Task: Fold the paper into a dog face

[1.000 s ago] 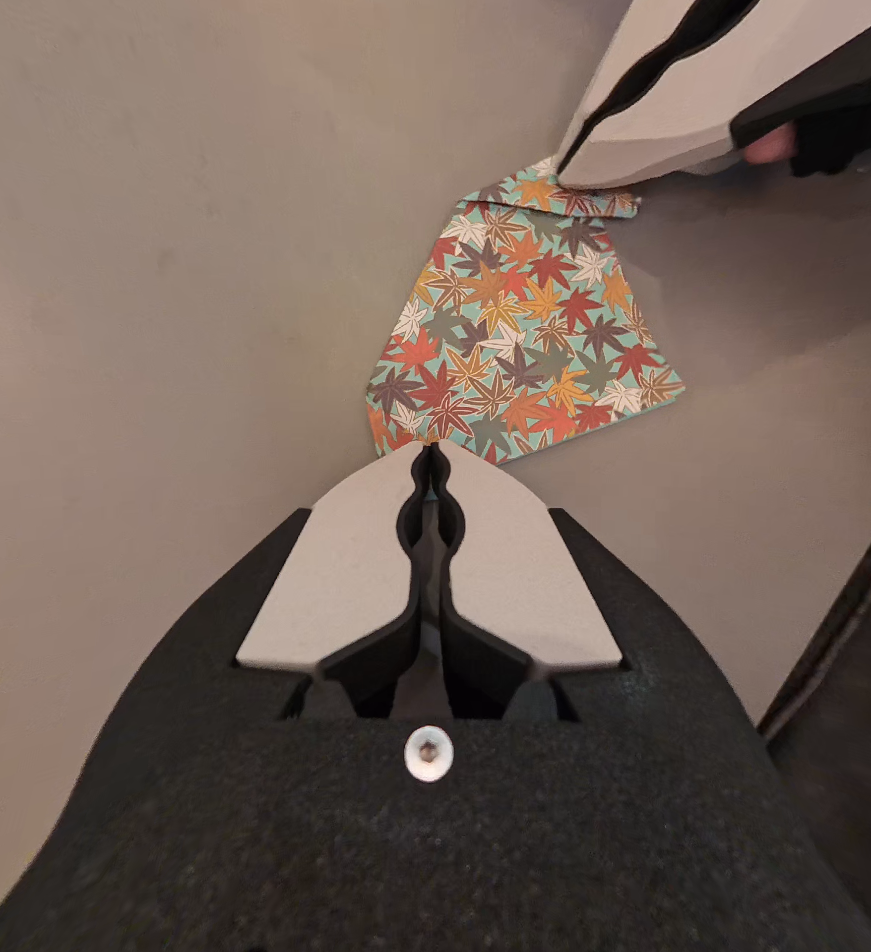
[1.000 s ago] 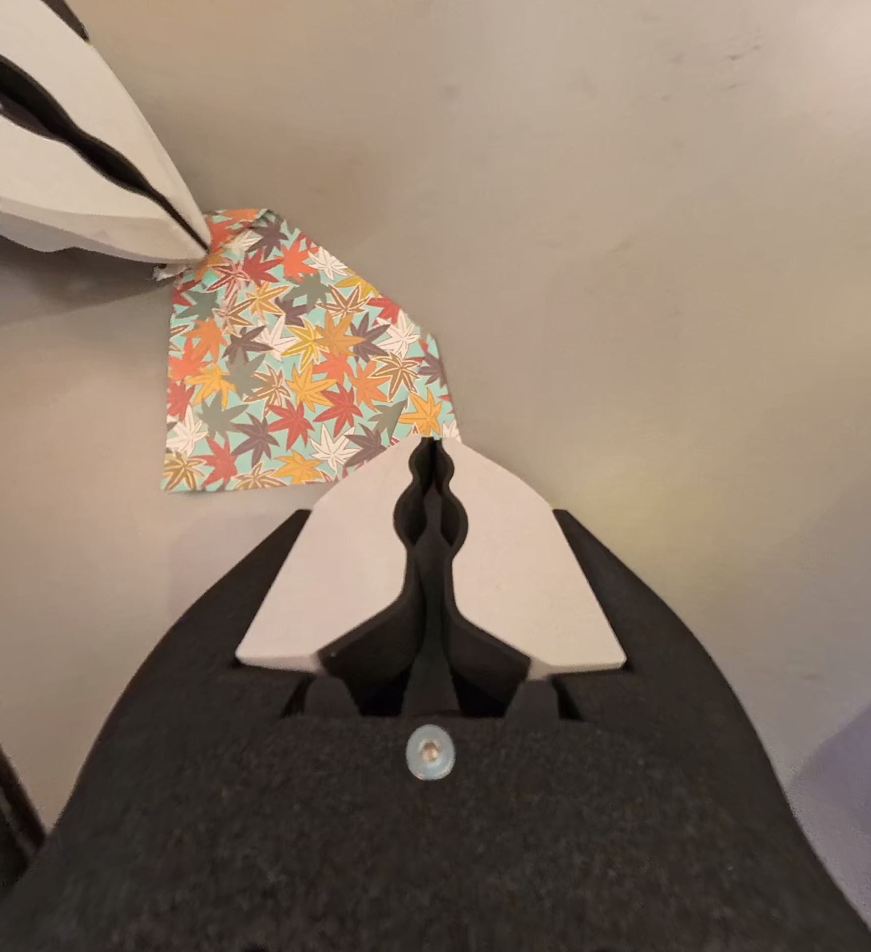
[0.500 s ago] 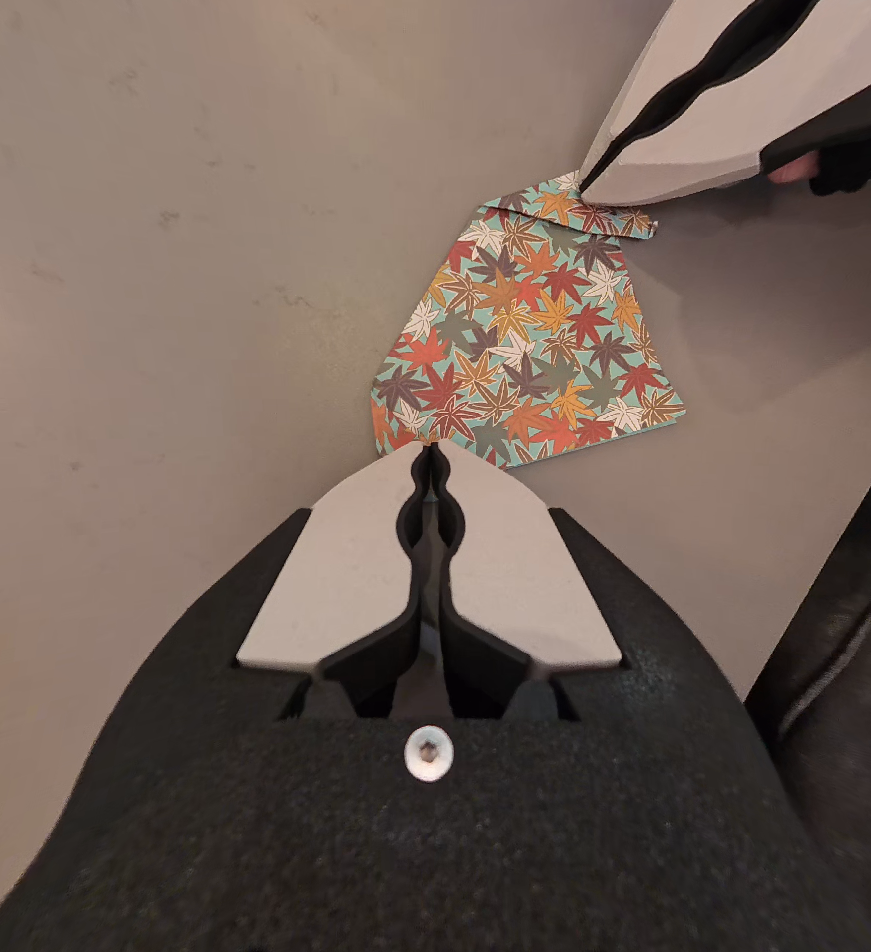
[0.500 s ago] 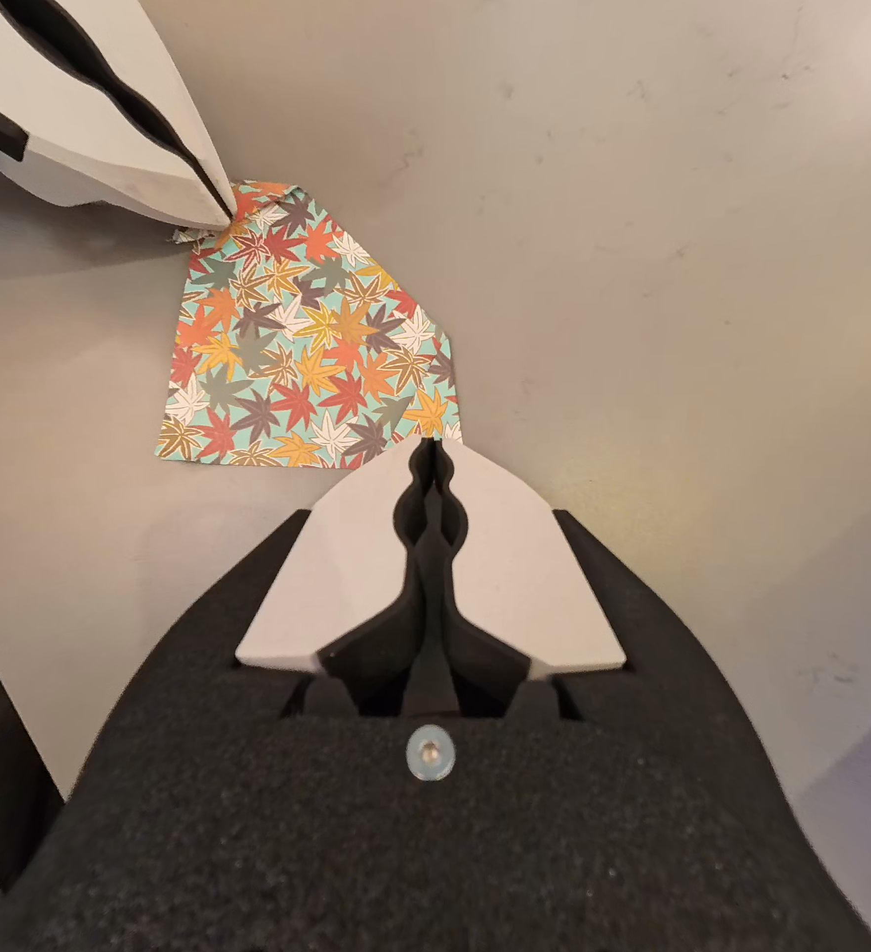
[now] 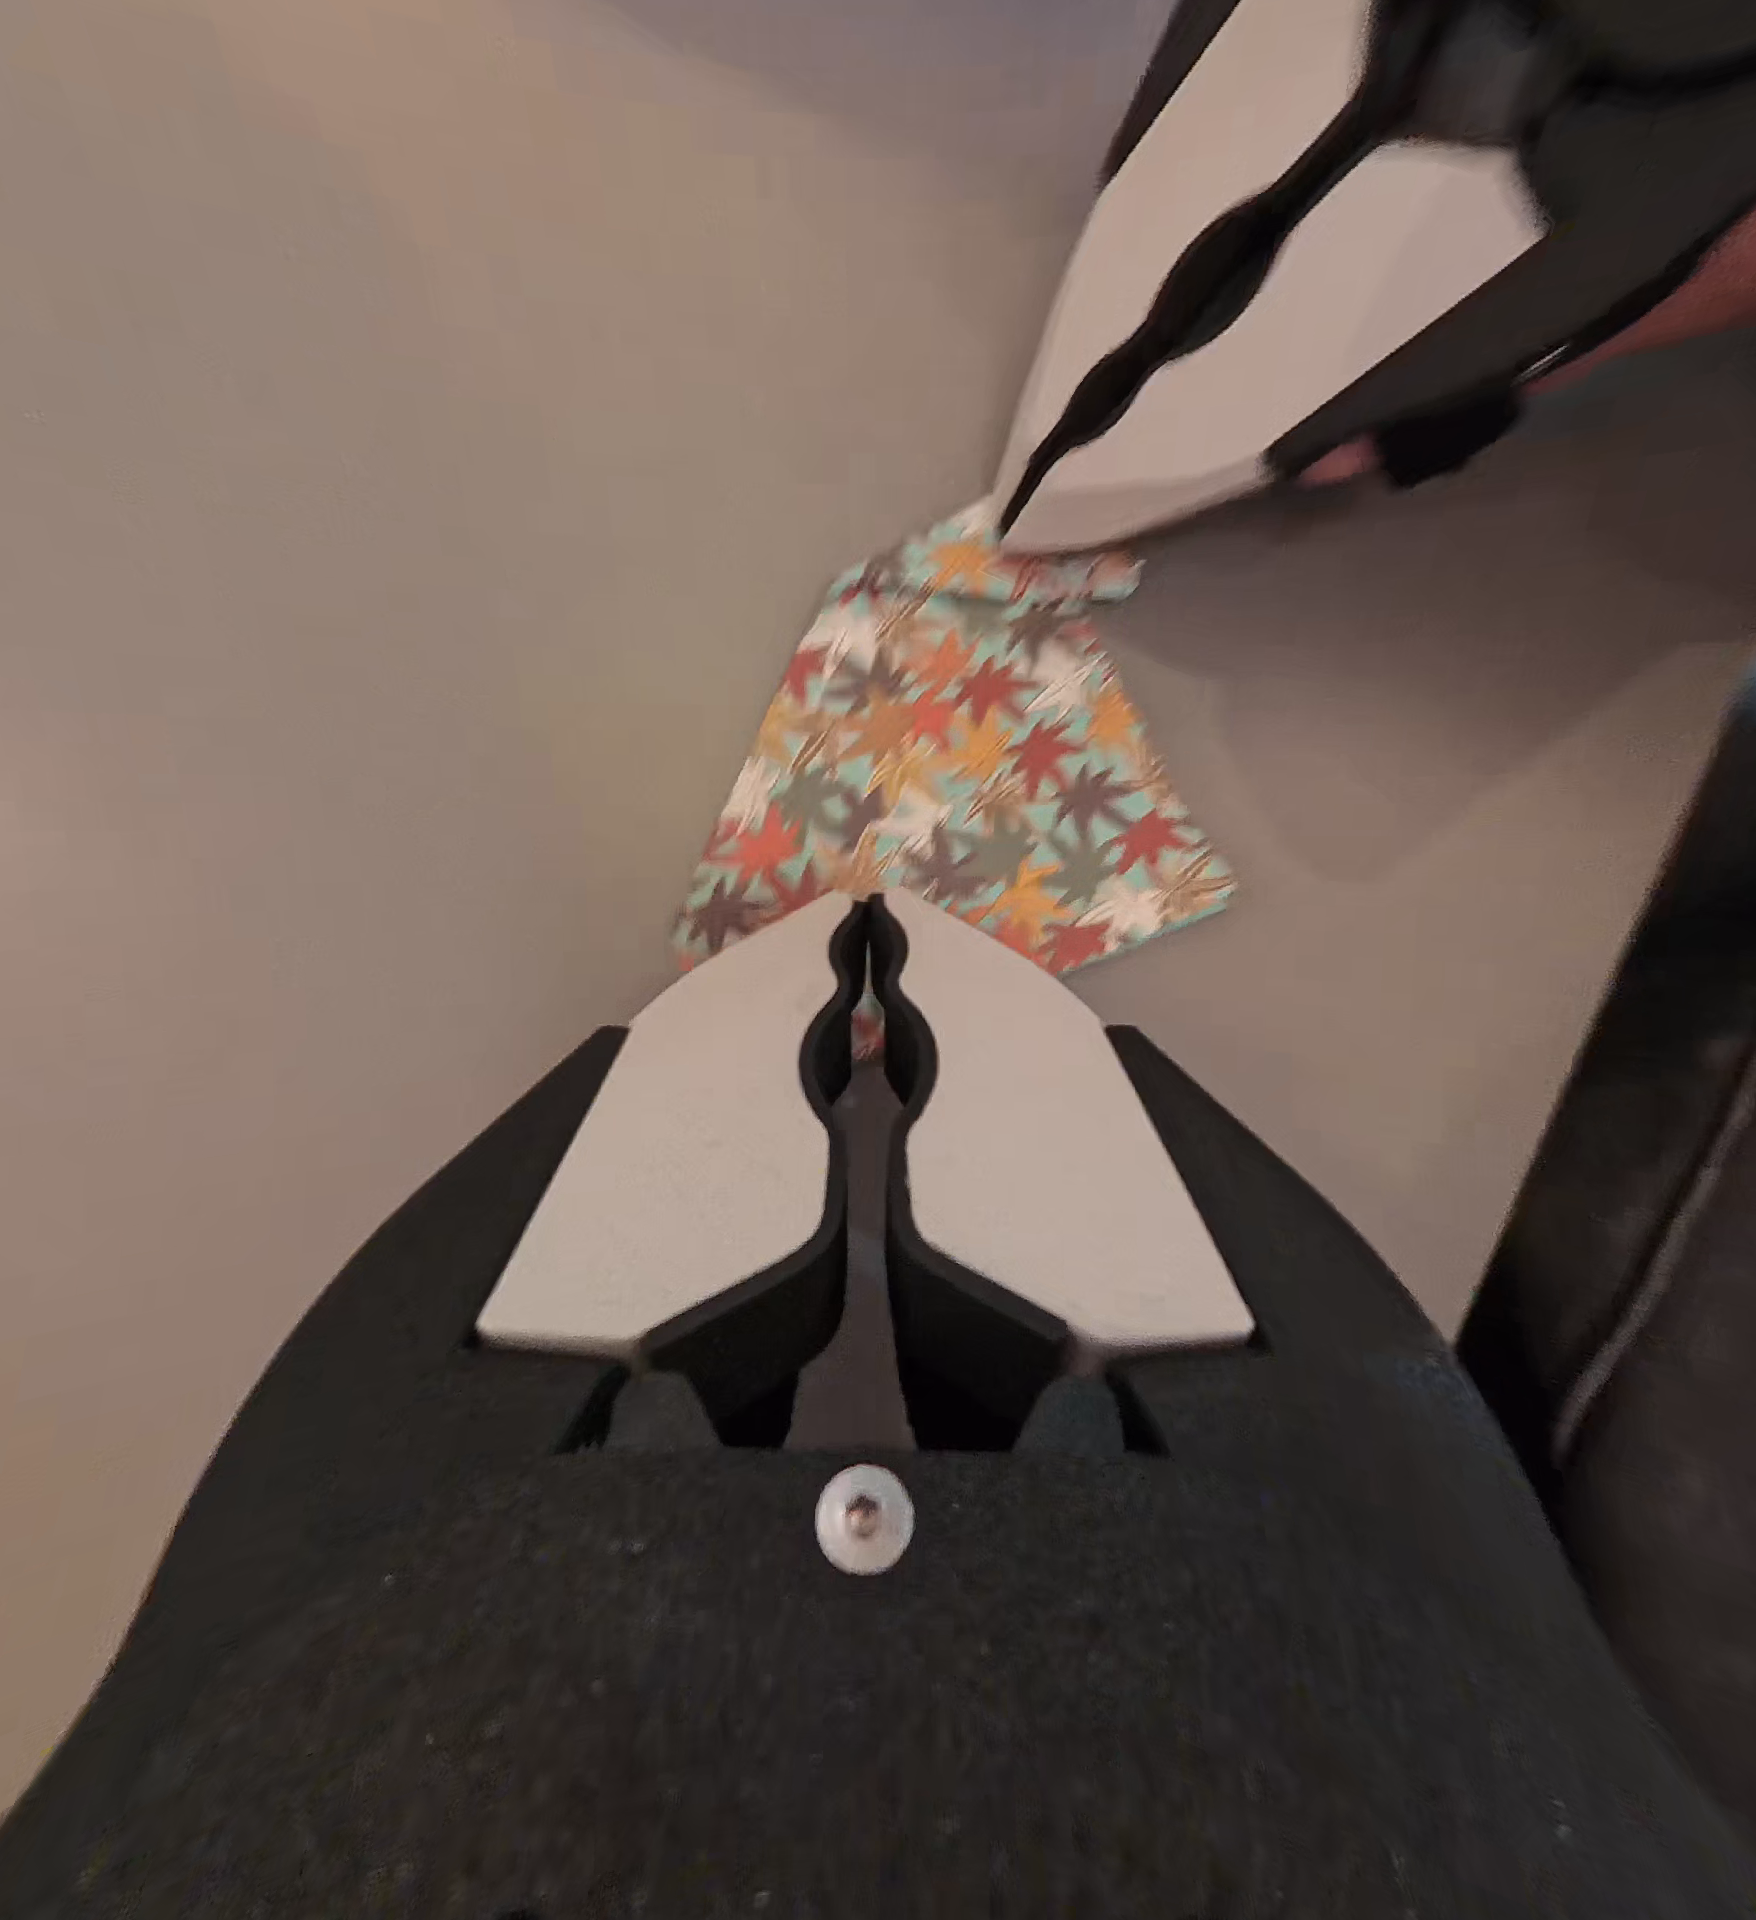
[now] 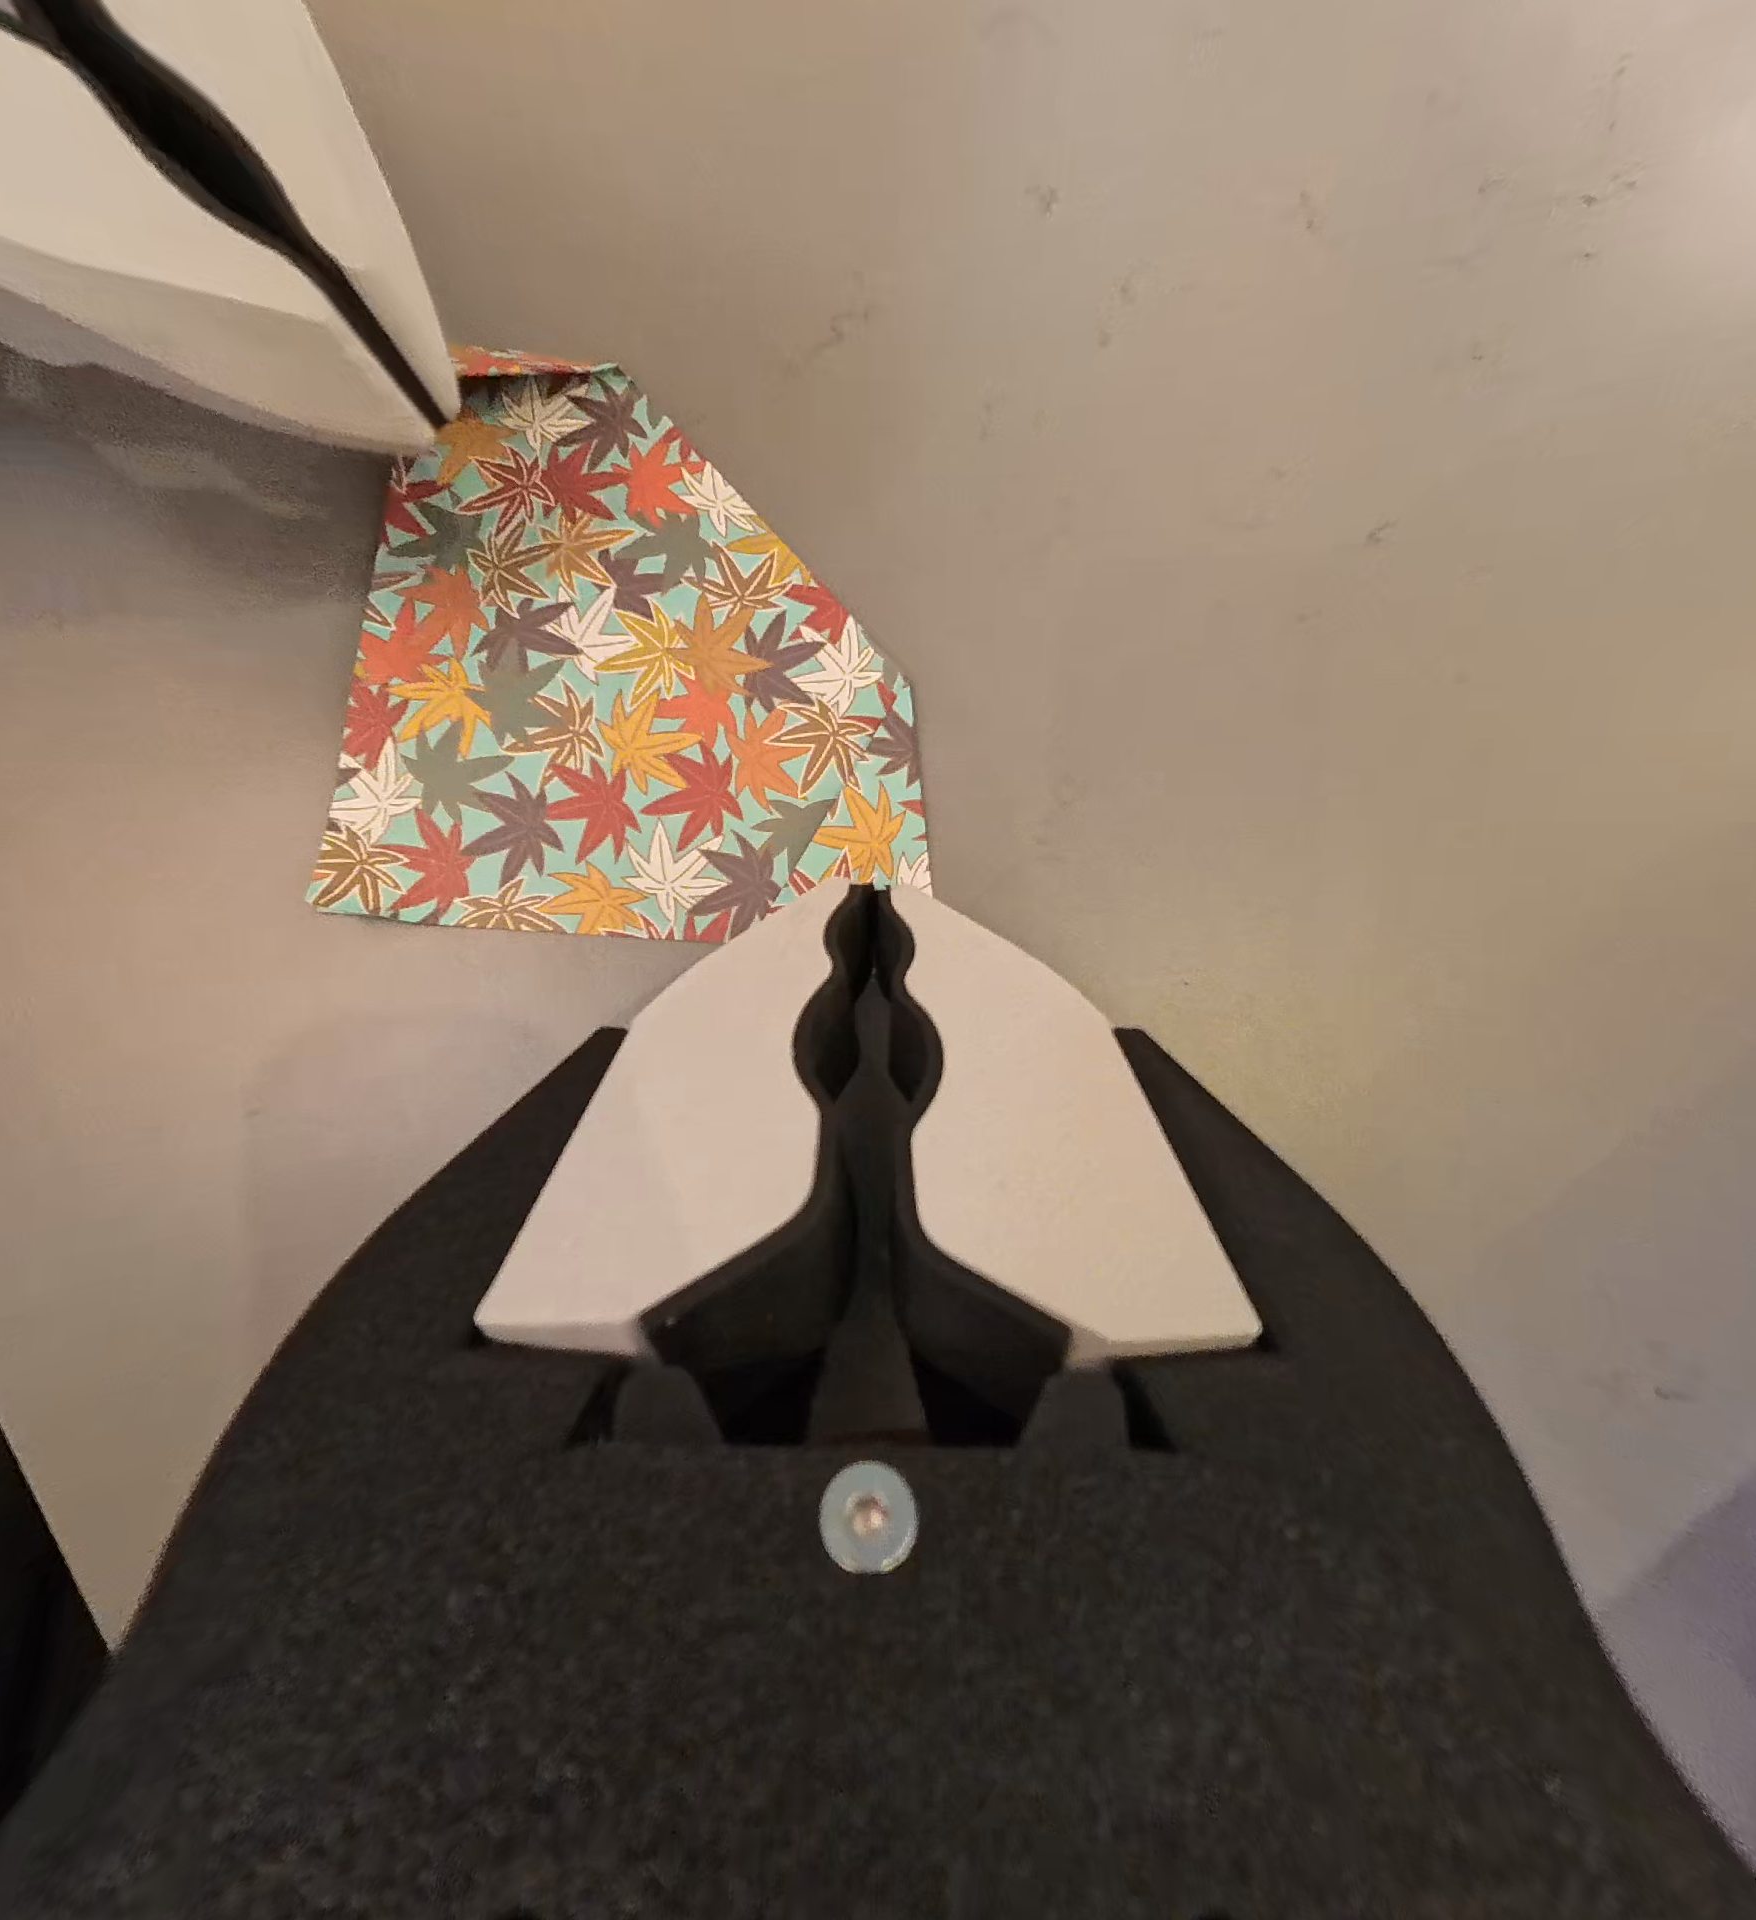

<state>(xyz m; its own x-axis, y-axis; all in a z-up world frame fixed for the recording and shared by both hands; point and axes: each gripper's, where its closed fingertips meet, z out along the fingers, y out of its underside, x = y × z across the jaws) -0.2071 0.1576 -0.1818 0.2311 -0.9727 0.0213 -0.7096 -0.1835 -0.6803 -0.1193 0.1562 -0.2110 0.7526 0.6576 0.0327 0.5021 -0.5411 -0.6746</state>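
Both grippers, left gripper (image 5: 866, 906) and right gripper (image 6: 872, 891), pinch opposite corners of the paper (image 6: 625, 686), which is blurred in the left view, crisp in the right

Teal paper (image 6: 625, 686) bears red, orange, yellow, white, grey leaves.

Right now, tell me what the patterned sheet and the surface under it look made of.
The patterned sheet looks like thin printed paper: flat, sharp creases, a folded-over top edge, matte leaf print. The table looks like smooth, hard grey laminate or painted board, faintly scuffed, with a soft sheen; the exact material is unclear.
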